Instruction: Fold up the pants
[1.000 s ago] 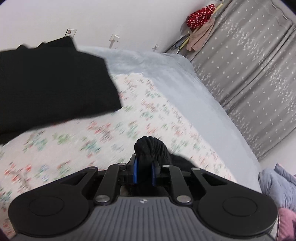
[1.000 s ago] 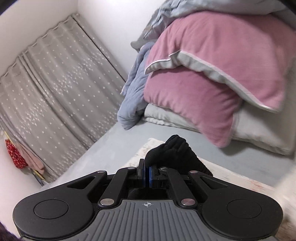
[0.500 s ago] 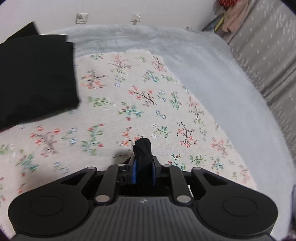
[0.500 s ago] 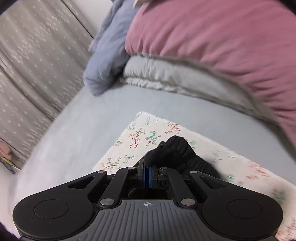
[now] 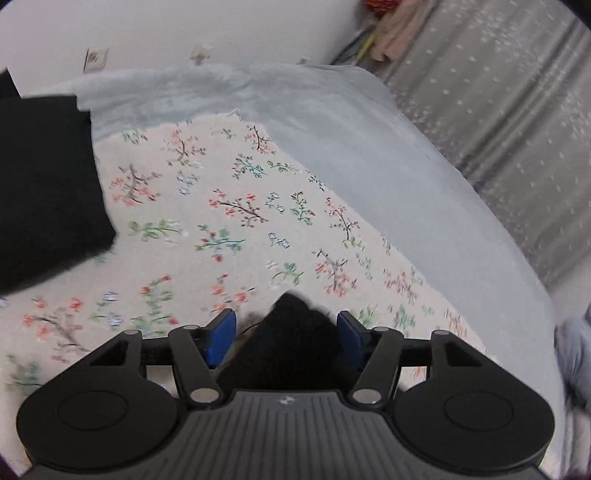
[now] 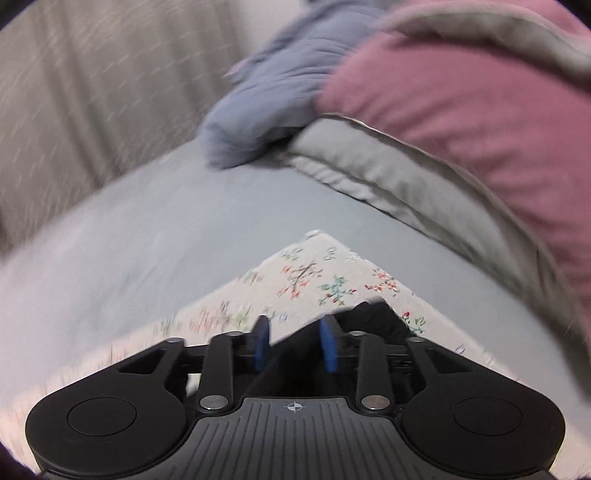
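The black pants lie on a floral cloth [image 5: 236,229] spread over the bed. In the left wrist view a large flat part of the pants [image 5: 44,184] lies at the far left. A bunched black end [image 5: 291,339] sits between the blue pads of my left gripper [image 5: 287,334], which is open, jaws wide apart. In the right wrist view my right gripper [image 6: 295,341] is open, with black pants fabric [image 6: 373,321] lying between and beside its pads, near the corner of the floral cloth [image 6: 314,273].
A grey-blue bed sheet [image 5: 388,177] surrounds the cloth. Grey curtains [image 5: 509,110] hang past the bed edge. Pink and grey pillows [image 6: 461,110] and a blue blanket [image 6: 266,99] are piled ahead of the right gripper. A white wall [image 5: 184,29] stands behind.
Both grippers were shut on bunched black fabric and carried it down to the floral cloth. Now both have opened and the fabric lies loose between the pads.
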The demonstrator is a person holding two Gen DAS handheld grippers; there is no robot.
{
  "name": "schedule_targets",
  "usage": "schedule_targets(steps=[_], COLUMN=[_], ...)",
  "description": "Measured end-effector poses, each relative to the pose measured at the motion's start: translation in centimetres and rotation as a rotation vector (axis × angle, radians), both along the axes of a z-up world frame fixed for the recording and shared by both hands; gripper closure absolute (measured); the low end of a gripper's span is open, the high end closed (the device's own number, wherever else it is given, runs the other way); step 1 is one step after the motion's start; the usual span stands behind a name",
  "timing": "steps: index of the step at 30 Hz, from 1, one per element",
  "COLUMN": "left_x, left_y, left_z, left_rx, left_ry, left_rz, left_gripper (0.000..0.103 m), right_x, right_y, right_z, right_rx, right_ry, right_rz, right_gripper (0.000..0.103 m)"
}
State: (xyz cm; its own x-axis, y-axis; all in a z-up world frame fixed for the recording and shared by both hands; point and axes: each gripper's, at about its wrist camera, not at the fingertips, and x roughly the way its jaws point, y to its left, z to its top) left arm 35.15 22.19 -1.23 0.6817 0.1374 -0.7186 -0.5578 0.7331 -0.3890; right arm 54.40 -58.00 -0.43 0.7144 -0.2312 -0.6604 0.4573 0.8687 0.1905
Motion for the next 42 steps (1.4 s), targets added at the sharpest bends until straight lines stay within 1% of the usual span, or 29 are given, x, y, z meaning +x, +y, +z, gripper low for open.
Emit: schedule_targets(steps=[2, 4, 5, 6, 7, 8, 9, 10, 12, 14, 16, 18, 20, 21, 22, 23, 24, 25, 27, 30, 32, 34, 36, 37, 38, 39, 40, 41, 42], left_x=[-1.0, -1.5, -1.8, -2.0, -1.9, -1.7, -1.2, -0.5, 0.4, 0.9, 1.4, 1.6, 1.8, 1.9, 2.1, 2.2, 2.3, 2.3, 2.0, 1.7, 2.3, 2.8, 2.9, 3.0, 3.1, 3.0, 2.7, 2.4, 1.9], left_y=[0.1, 0.2, 0.4, 0.4, 0.3, 0.0, -0.6, -1.4, -2.4, -3.2, -3.5, -3.4, -3.2, -3.3, -3.5, -3.7, -3.9, -4.2, -4.5, -4.0, -3.8, -4.0, -4.4, -4.5, -4.5, -4.3, -4.0, -3.6, -3.2], left_z=[0.2, 0.4, 0.7, 1.0, 1.2, 1.2, 0.9, 0.4, -0.8, -1.5, -2.2, -2.8, -3.4, -3.6, -3.8, -3.9, -3.9, -3.8, -3.3, -2.8, -3.4, -4.1, -4.3, -4.4, -4.3, -4.1, -3.8, -3.5, -3.2], left_rx=[0.033, 0.059, 0.081, 0.109, 0.135, 0.16, 0.172, 0.171, 0.169, 0.209, 0.242, 0.25, 0.244, 0.251, 0.267, 0.282, 0.293, 0.303, 0.322, 0.294, 0.285, 0.294, 0.33, 0.354, 0.376, 0.386, 0.384, 0.373, 0.356], left_ry=[-0.002, -0.01, -0.022, -0.043, -0.059, -0.059, -0.044, -0.021, 0.007, 0.015, 0.023, 0.026, 0.017, 0.016, 0.014, 0.008, 0.0, -0.008, -0.028, -0.059, -0.041, -0.021, -0.011, 0.0, 0.011, 0.02, 0.019, 0.01, -0.004], left_rz=[-0.019, -0.035, -0.024, -0.016, -0.015, -0.02, -0.044, -0.089, -0.144, -0.147, -0.172, -0.18, -0.18, -0.184, -0.192, -0.202, -0.21, -0.215, -0.203, -0.183, -0.192, -0.181, -0.171, -0.177, -0.186, -0.193, -0.203, -0.211, -0.213], left_gripper=[0.027, 0.027, 0.027, 0.026, 0.025, 0.022, 0.02, 0.02, 0.02, 0.019, 0.017, 0.017, 0.018, 0.024, 0.027, 0.035, 0.044, 0.047, 0.058, 0.058, 0.058, 0.054, 0.037, 0.034, 0.027, 0.021, 0.02, 0.018, 0.016], right_x=[-1.3, -2.9, -3.2, -2.9, -2.2, -1.3, -0.8, -0.8, -1.3, -1.6, -1.1, -0.2, 1.1, 1.7, 2.3, 2.7, 2.6, 2.4, 2.1, 2.0, 2.7, 3.6, 4.6, 4.7, 4.7, 4.4, 4.0, 3.2, 2.3], right_y=[0.5, 0.1, 0.5, 1.3, 2.7, 4.7, 7.2, 10.4, 15.4, 19.6, 22.8, 24.0, 24.1, 24.1, 24.3, 24.5, 24.6, 24.7, 24.6, 23.6, 23.8, 24.8, 26.8, 27.5, 28.1, 28.1, 27.9, 27.2, 26.1], right_z=[1.5, 3.6, 4.4, 4.9, 4.7, 4.0, 2.8, 1.4, -0.7, -3.1, -5.8, -7.0, -6.8, -6.6, -6.6, -7.1, -7.4, -7.4, -6.6, -4.6, -4.5, -5.5, -7.8, -9.0, -9.3, -9.2, -8.8, -8.0, -7.0], right_rx=[-0.066, -0.146, -0.221, -0.28, -0.299, -0.288, -0.28, -0.308, -0.411, -0.516, -0.606, -0.685, -0.626, -0.58, -0.536, -0.495, -0.489, -0.513, -0.541, -0.514, -0.536, -0.585, -0.637, -0.69, -0.731, -0.749, -0.75, -0.741, -0.722], right_ry=[-0.028, -0.118, -0.149, -0.14, -0.088, 0.0, 0.086, 0.141, 0.155, 0.145, 0.199, 0.179, 0.118, 0.114, 0.133, 0.181, 0.205, 0.208, 0.187, 0.081, 0.074, 0.103, 0.163, 0.177, 0.157, 0.131, 0.094, 0.046, -0.005], right_rz=[-0.045, -0.166, -0.164, -0.088, 0.066, 0.266, 0.465, 0.644, 0.851, 1.037, 1.165, 1.158, 1.138, 1.143, 1.17, 1.21, 1.23, 1.241, 1.24, 1.194, 1.163, 1.144, 1.129, 1.116, 1.097, 1.073, 1.05, 1.026, 1.005], right_gripper=[0.056, 0.052, 0.052, 0.052, 0.051, 0.047, 0.047, 0.047, 0.047, 0.047, 0.048, 0.048, 0.049, 0.05, 0.071, 0.092, 0.092, 0.097, 0.099, 0.1, 0.1, 0.099, 0.098, 0.096, 0.085, 0.082, 0.073, 0.06, 0.054])
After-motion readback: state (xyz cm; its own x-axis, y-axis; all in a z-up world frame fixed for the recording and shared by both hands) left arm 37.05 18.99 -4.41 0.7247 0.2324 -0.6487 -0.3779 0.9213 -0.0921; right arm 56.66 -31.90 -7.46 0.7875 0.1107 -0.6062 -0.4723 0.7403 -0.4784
